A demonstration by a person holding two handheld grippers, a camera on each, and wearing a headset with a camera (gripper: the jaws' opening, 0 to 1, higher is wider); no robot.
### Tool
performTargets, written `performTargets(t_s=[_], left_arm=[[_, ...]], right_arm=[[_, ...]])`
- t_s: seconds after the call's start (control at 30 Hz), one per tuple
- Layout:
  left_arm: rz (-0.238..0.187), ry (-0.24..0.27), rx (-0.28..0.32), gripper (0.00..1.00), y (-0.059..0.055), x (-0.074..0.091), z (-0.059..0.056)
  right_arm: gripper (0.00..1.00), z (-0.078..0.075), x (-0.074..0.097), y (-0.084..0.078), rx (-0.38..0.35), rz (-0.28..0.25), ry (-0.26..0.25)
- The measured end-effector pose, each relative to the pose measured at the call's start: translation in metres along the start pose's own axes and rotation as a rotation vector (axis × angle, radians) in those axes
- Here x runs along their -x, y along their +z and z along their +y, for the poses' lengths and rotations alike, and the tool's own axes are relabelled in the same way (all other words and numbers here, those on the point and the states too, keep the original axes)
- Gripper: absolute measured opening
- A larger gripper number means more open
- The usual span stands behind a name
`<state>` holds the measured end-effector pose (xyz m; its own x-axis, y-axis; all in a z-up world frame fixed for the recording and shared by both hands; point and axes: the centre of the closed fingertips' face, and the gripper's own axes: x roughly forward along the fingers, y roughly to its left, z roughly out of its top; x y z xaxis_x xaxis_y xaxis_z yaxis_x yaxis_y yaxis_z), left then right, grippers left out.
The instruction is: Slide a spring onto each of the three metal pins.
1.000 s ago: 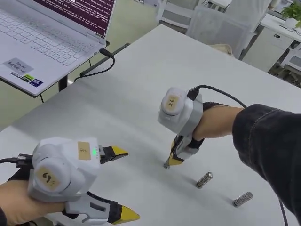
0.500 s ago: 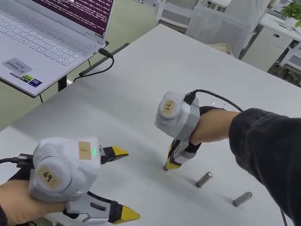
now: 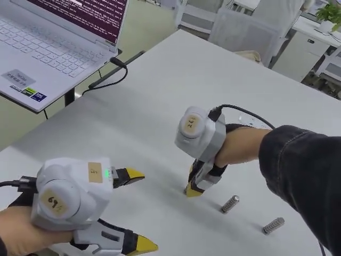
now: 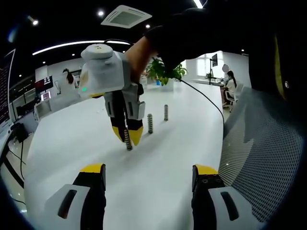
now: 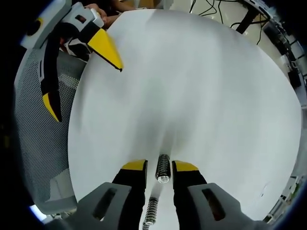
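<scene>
Spring [image 5: 163,168]: coiled metal, clamped between the yellow tips of the right tool [image 5: 160,166], low centre of the right gripper view. In the left gripper view the same spring [image 4: 127,140] hangs upright below the right tool [image 4: 127,134], left of centre, with its lower end at the white tabletop [image 4: 158,148]. Whether a pin runs inside it cannot be told.

Right tool [image 3: 193,191]: centre of the head view, pointed down at the tabletop [image 3: 176,85], jaws narrow and closed on the spring.

Left tool [image 3: 139,209]: lower left of the head view, above the tabletop, jaws wide apart and holding nothing. In its own view the two yellow tips sit at the bottom edge, left tool [image 4: 149,169]. It also shows at the upper left of the right gripper view [image 5: 86,91].

Second spring [image 3: 230,204]: on the tabletop just right of the right tool. It stands upright in the left gripper view [image 4: 149,123].

Third spring [image 3: 273,225]: lower right of the head view, beyond the second, apart from it. Also upright [image 4: 166,112].

Laptop [image 3: 58,42]: open, upper left of the head view, with a black cable [image 3: 114,74] beside it.
</scene>
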<state>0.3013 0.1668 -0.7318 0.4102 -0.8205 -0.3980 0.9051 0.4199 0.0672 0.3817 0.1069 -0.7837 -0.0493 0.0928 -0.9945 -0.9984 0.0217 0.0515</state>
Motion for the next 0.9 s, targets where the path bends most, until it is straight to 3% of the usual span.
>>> performTargets(t_s=[0.27, 0.4, 0.53, 0.63, 0.9], left_arm=[[0.007, -0.009, -0.003, 0.70, 0.002, -0.002, -0.002], [0.008, -0.011, -0.001, 0.70, 0.003, -0.002, -0.002], [0.012, -0.012, 0.000, 0.70, 0.003, -0.002, -0.002], [0.017, -0.012, -0.001, 0.70, 0.003, -0.002, -0.002], [0.021, -0.012, 0.000, 0.70, 0.006, -0.003, -0.001]], right_arm=[[0.35, 0.001, 0.006, -0.006, -0.043, -0.043, -0.008], [0.38, 0.001, 0.008, -0.009, -0.070, -0.072, -0.023], [0.39, -0.002, 0.012, -0.010, -0.108, -0.138, -0.049], [0.40, -0.001, 0.016, -0.017, -0.130, -0.155, -0.051], [0.44, -0.002, 0.030, -0.032, -0.212, -0.271, -0.091]])
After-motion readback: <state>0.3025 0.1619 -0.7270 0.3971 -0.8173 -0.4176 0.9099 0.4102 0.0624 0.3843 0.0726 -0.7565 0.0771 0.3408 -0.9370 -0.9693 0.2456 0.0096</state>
